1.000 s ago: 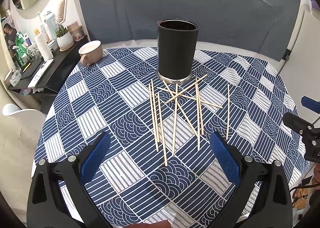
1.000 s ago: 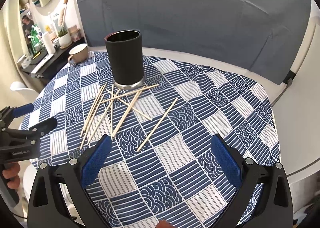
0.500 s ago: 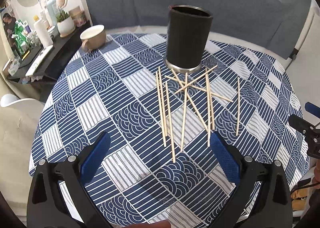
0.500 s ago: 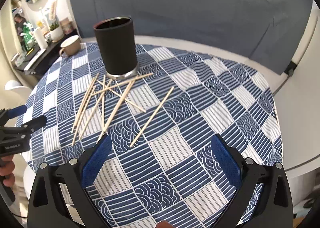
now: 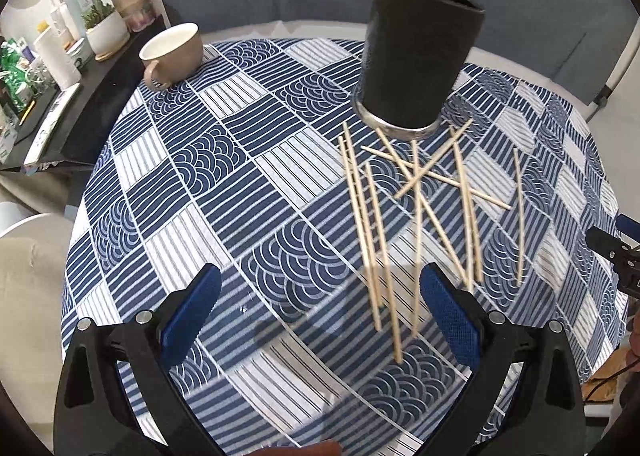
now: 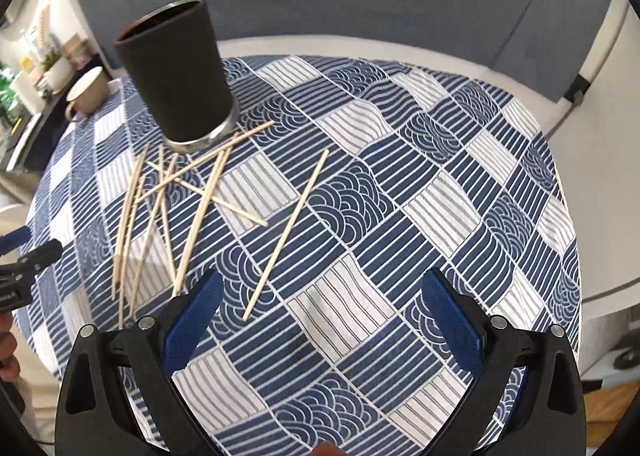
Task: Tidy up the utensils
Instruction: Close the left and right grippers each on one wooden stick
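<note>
Patterned tablecloth [image 5: 224, 183] bears chopsticks [image 5: 416, 207]; left gripper [image 5: 320, 320] and right gripper [image 6: 320, 320] gape wide, empty.

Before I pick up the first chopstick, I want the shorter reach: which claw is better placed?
Probably the left claw: open, with the near ends of several chopsticks just ahead of its right finger. The right claw, also open, faces mostly bare tablecloth; only the lone chopstick lies near it.
</note>
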A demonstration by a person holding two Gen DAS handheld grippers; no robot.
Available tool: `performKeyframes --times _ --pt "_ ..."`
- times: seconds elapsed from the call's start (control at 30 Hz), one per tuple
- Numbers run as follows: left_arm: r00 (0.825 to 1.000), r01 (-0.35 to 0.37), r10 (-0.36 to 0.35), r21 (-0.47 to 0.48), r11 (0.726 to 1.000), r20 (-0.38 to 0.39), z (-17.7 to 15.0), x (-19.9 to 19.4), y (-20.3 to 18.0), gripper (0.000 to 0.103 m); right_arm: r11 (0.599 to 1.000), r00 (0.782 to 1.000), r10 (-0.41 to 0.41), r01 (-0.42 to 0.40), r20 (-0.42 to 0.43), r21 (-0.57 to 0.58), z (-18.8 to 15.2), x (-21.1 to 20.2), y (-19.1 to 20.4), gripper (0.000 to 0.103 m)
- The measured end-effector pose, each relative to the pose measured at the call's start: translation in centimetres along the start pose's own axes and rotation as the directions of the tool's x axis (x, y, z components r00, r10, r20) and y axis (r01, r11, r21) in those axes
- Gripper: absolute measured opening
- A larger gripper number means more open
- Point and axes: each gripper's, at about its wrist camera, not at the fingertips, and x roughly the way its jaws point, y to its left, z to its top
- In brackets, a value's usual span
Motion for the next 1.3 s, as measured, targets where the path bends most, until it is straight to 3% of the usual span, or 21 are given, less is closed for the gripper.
performKeyframes --times 0.23,0.63,0.7,0.9,1.0,1.17,1.3 --pt "0.995 0.047 -0.045 0.015 0.999 -0.086 1.7 4.6 1.1 0.097 0.998 0.996 -0.059 0.061 -0.074 0.025 1.2 3.7 1.8 0.095" --pt "0.985 0.03 -0.019 0.06 0.998 -0.17 3.5 10.2 1.0 0.098 0.99 0.978 -0.113 0.126 -0.174 0.065 1.1 9.7 2.3 0.095" --pt "0.983 0.054 -0.044 0.051 0.997 -0.178 3.7 10.5 1.1 0.098 0.989 0.976 -0.115 0.131 -0.185 0.075 1.1 10.3 2.2 0.095" --pt "0.984 0.005 0.014 0.105 0.994 -0.175 4.2 11.0 0.1 0.099 0.986 0.983 -0.061 0.086 -0.172 0.143 1.6 11.2 1.4 0.095" --pt "0.985 0.003 0.012 0.087 0.996 -0.171 4.2 11.1 0.1 0.099 0.979 0.984 -0.022 0.058 -0.179 0.198 2.0 11.8 0.3 0.096" --pt "0.995 0.006 0.003 0.094 0.996 -0.095 2.9 10.6 0.1 0.099 0.981 0.983 -0.019 0.053 -0.182 0.184 2.5 12.3 -0.1 0.097" --pt "0.992 0.008 0.002 0.082 0.997 -0.129 2.2 10.5 -0.1 0.099 0.98 0.98 -0.019 0.057 -0.2 0.188 2.7 12.4 0.1 0.097"
